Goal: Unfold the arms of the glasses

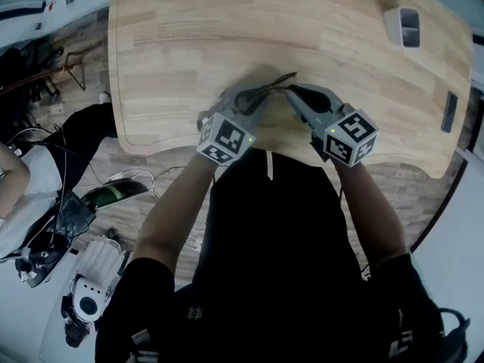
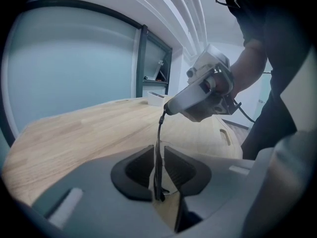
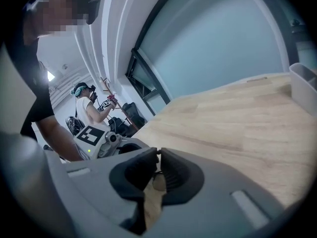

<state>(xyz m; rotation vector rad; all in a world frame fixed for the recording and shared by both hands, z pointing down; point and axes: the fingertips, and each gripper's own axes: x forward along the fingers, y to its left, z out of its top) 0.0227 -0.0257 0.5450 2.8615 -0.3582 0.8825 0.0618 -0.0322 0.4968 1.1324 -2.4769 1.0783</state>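
A: Wood table (image 1: 174,36), head view: left gripper (image 1: 253,99) and right gripper (image 1: 295,94) are meeting by the near edge, with the glasses (image 1: 278,82) between them.
B: Left gripper view?
A: Its jaws are pinching the glasses, anchoring them. One arm (image 2: 159,133) is running up into the right gripper's tip.
B: Right gripper view?
A: Jaws are pressing together on that arm's end, likely to swing it out. Open table is lying ahead.
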